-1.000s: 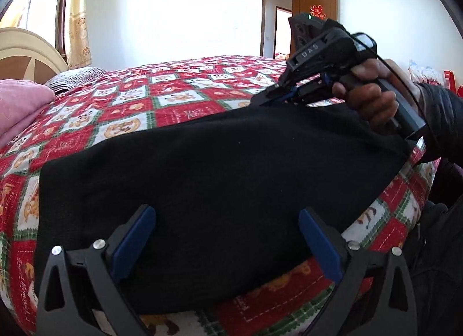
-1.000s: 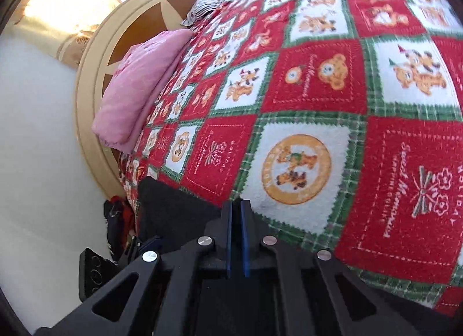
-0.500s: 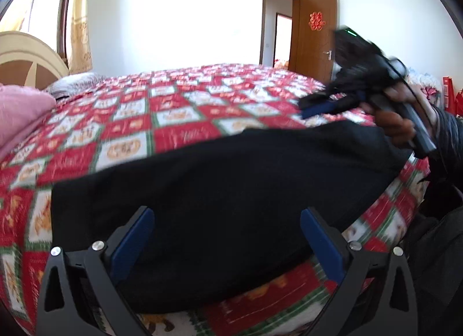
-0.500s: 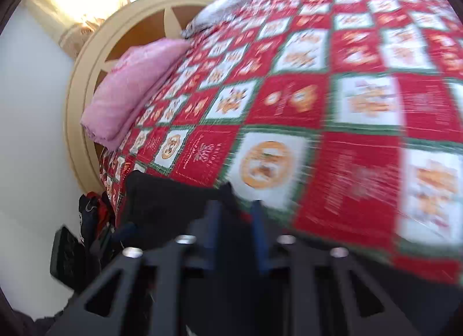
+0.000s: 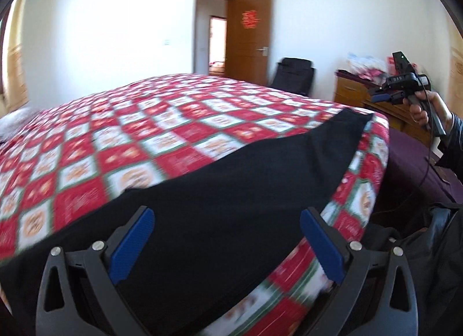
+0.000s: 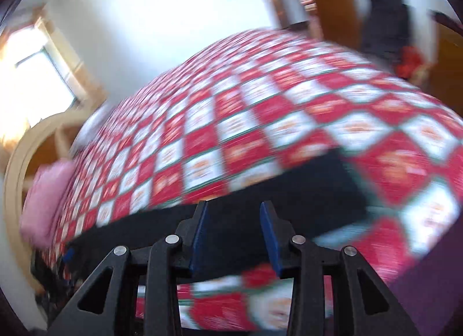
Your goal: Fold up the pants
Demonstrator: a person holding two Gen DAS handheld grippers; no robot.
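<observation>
Left gripper [image 5: 225, 243] spread wide, low over the black pants [image 5: 231, 191], gripping nothing. Pants lie flat along the bed's [image 5: 173, 122] near edge. Right gripper [image 5: 385, 96] parted, empty, off beyond the foot. Between folds, likely; next, pinch an end.

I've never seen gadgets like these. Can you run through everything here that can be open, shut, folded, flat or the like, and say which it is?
Left gripper: open, empty, above the pants.
Right gripper: open, empty, clear of the cloth.
Black fabric pants: lying flat in a long strip along the bed's edge, ungripped.
Red, white and green checked bedspread: spread smooth over the bed.
Brown wooden door: open.
Pink folded blanket: lying by the headboard.
</observation>
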